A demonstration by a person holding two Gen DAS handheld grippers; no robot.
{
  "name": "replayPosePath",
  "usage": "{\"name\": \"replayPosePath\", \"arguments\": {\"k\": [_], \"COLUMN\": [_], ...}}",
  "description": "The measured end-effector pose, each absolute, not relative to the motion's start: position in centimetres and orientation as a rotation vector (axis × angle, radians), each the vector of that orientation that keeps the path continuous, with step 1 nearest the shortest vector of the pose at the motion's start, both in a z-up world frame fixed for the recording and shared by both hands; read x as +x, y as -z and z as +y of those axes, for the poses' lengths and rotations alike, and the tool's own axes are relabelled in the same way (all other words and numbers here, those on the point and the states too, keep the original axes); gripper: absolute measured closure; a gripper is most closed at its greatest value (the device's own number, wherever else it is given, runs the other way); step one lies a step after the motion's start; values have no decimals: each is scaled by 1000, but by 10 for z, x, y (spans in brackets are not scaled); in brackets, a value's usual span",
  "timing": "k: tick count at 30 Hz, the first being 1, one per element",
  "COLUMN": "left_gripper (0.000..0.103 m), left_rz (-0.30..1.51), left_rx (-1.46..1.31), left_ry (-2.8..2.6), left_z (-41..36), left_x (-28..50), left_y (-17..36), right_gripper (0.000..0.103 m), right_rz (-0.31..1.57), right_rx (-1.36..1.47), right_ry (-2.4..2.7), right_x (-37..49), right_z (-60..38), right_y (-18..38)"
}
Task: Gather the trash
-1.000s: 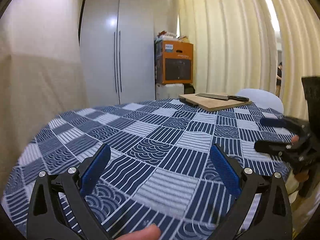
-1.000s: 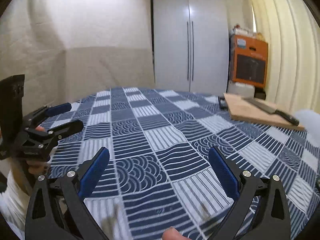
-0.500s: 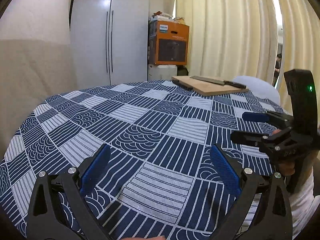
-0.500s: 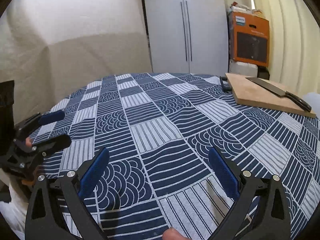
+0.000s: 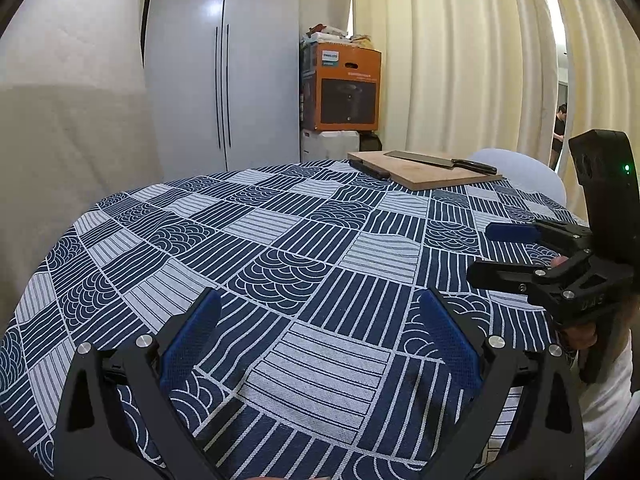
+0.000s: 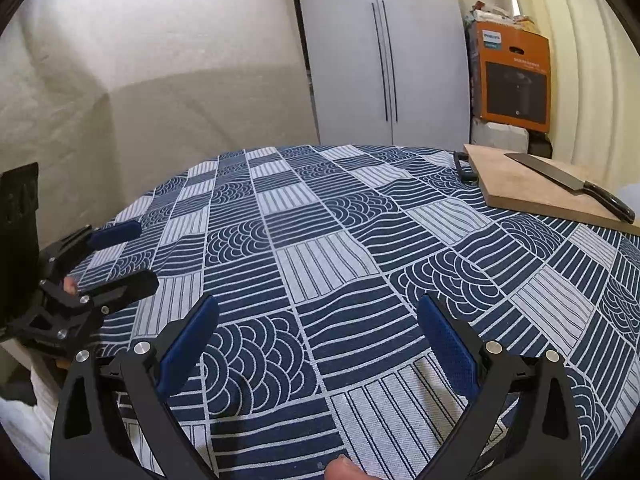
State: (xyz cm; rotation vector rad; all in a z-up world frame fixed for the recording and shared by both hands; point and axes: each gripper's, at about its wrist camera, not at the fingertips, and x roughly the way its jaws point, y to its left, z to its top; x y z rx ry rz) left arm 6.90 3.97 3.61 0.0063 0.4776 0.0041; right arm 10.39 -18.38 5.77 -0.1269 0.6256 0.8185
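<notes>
Writing: orange carton (image 5: 347, 87) against the far wall beside the pale cupboard (image 5: 224, 68); a white-on-blue brand patch on its upper corner, too small to read with certainty; smaller print along its front illegible. Black panel printed on its face.

Containers: the orange carton, shut, with loose items heaped on its lid, contents not identifiable. A white box (image 5: 330, 145) beneath it, contents hidden.

Worktop (image 5: 320, 240): round, covered by a navy-and-white patchwork cloth of stripes and wave scales. At its far right edge lies a wooden cutting board (image 5: 424, 170) with a cleaver (image 5: 440, 160) flat on it, black handle to the right. A dark slim object lies just beside the board's left edge, kind uncertain.

Trash: none can be made out on the visible cloth in either view.

Left gripper (image 5: 320, 344): held low over the near edge of the worktop, pointing across it; jaws released, blue pads spread wide with only cloth between them. In the right wrist view it shows at the left margin (image 6: 120, 256), jaws parted, a fingertip on its trigger.

Right gripper (image 6: 320, 344): likewise low over the near edge, jaws released and holding nothing; a thumb tip shows at the lower rim. In the left wrist view it sits at the right margin (image 5: 496, 256), jaws apart, a green light lit on its upright black housing.

Background: cream curtain (image 5: 460, 60); a person standing in the gap at far right.
</notes>
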Motion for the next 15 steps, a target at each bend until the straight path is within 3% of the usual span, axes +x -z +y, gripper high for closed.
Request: {"name": "replayPosePath", "arguments": {"k": [15], "left_gripper": [6], "left_rz": [493], "left_rx": [5], "left_ry": [6], "left_z": [38], "left_x": [71], "left_y": [-35], "right_gripper": [8], "right_rz": [624], "right_rx": [-135], "right_ry": [-813], "right_x": [103], "right_z": [-183], "right_y": [-58]}}
